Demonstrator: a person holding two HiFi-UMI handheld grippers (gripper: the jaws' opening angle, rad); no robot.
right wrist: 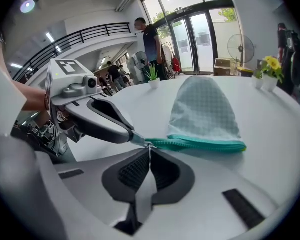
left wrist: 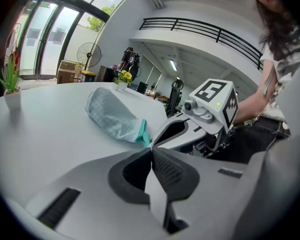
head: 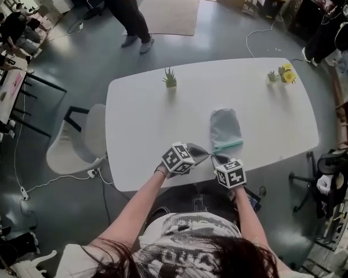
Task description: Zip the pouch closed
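Pouch (head: 225,127) lies on white table (head: 145,129), near its front edge. Left gripper (left wrist: 151,148) pinches the pouch's teal zipper end. Right gripper (right wrist: 149,149) is clamped on zipper pull (right wrist: 149,144) (the 2 grippers meet tip to tip).

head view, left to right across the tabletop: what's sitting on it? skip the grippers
spiky green plant → pouch → yellow-flowered plant
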